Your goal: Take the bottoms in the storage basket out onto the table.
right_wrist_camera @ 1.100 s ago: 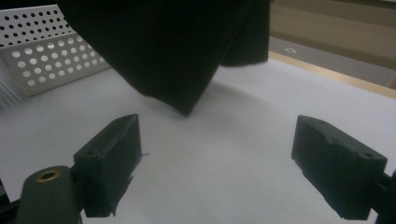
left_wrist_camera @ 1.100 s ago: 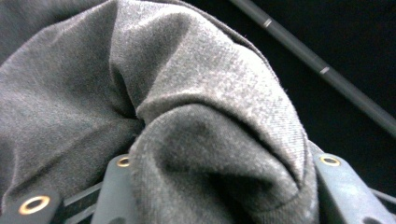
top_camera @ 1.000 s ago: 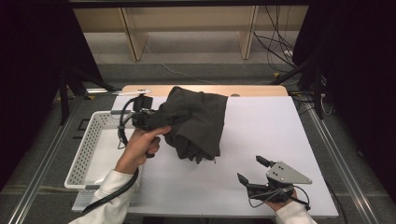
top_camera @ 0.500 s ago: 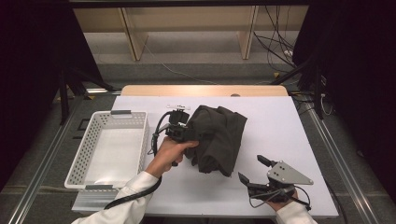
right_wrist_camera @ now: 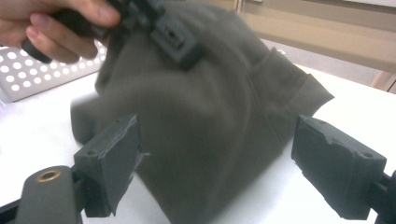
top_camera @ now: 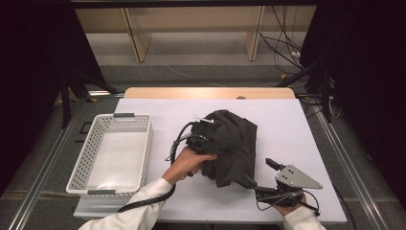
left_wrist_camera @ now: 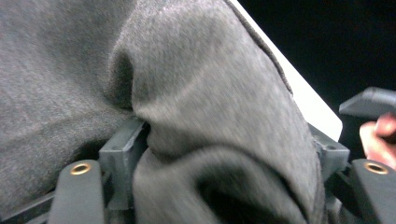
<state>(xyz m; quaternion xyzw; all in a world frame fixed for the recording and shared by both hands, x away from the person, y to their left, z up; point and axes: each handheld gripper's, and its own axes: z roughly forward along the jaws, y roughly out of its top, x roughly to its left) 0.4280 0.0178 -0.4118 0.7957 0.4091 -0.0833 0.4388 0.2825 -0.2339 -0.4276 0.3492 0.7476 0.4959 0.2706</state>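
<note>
A dark grey garment (top_camera: 234, 143) lies bunched on the white table (top_camera: 292, 120), near its middle. My left gripper (top_camera: 211, 133) comes at it from the left, fingertips buried in the cloth. In the left gripper view the garment (left_wrist_camera: 210, 93) bulges between the jaws of the left gripper (left_wrist_camera: 226, 149), which have just been opening; the cloth lies loose between them. My right gripper (top_camera: 260, 172) rests near the front edge, just right of the garment, open. In its own view the right gripper (right_wrist_camera: 224, 163) stands wide with the garment (right_wrist_camera: 210, 107) just beyond the fingertips.
A white perforated basket (top_camera: 81, 163) stands at the table's left side, nothing in it. Bare tabletop stretches behind and to the right of the garment. Wooden shelving and cables lie beyond the far edge.
My left hand has carried the garment right and down, from beside the basket to the middle of the table, where it now rests. Right gripper unmoved.
</note>
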